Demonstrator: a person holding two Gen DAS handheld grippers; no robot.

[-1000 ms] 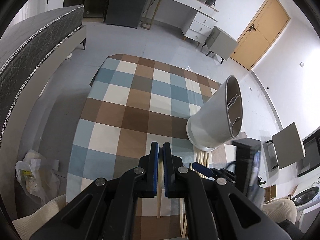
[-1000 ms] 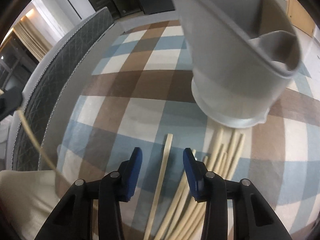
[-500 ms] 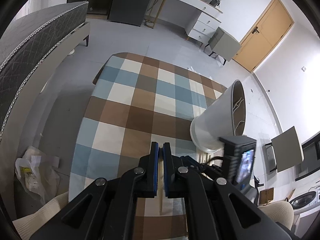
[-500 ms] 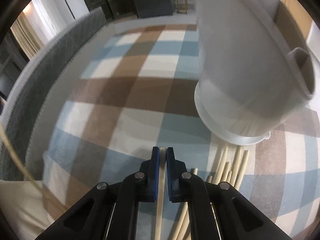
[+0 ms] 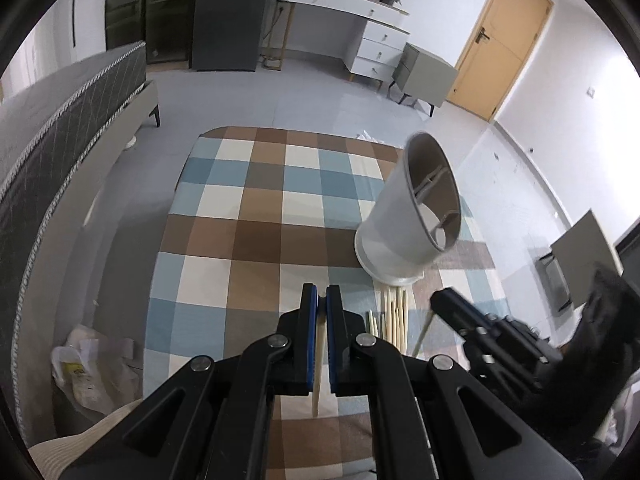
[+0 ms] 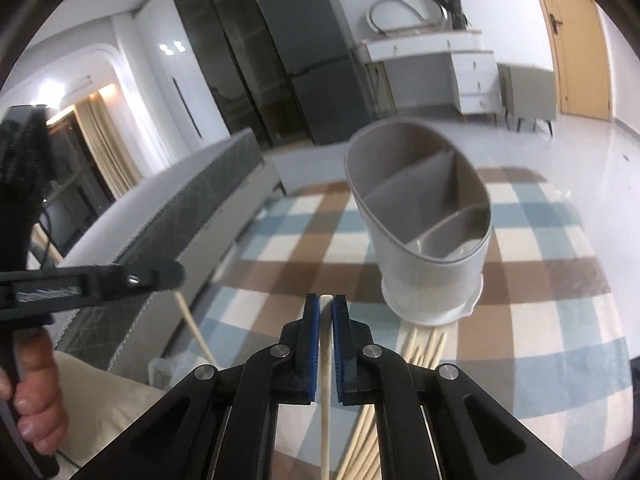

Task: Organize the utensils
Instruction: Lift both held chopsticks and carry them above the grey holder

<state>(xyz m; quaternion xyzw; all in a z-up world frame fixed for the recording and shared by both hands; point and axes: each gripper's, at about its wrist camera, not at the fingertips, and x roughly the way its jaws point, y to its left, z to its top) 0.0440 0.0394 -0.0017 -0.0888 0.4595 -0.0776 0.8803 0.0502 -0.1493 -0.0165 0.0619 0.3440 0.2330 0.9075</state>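
On the checked cloth (image 6: pixel 540 280), utensil holder (image 6: pixel 420 216) stands empty.

The right gripper (image 6: pixel 326 312) is closed on a pale chopstick (image 6: pixel 325 400), whose tip shows just past the blue pads (image 6: pixel 311 344). Beyond it to the right a grey utensil holder (image 6: pixel 420 232) with inner dividers stands on the checked tablecloth (image 6: pixel 540 280). More chopsticks (image 6: pixel 424 344) lie on the cloth just in front of the holder's base. At the left, the left gripper (image 6: pixel 160 274) holds another chopstick (image 6: pixel 196 332), with a hand (image 6: pixel 34 392) on its grip.
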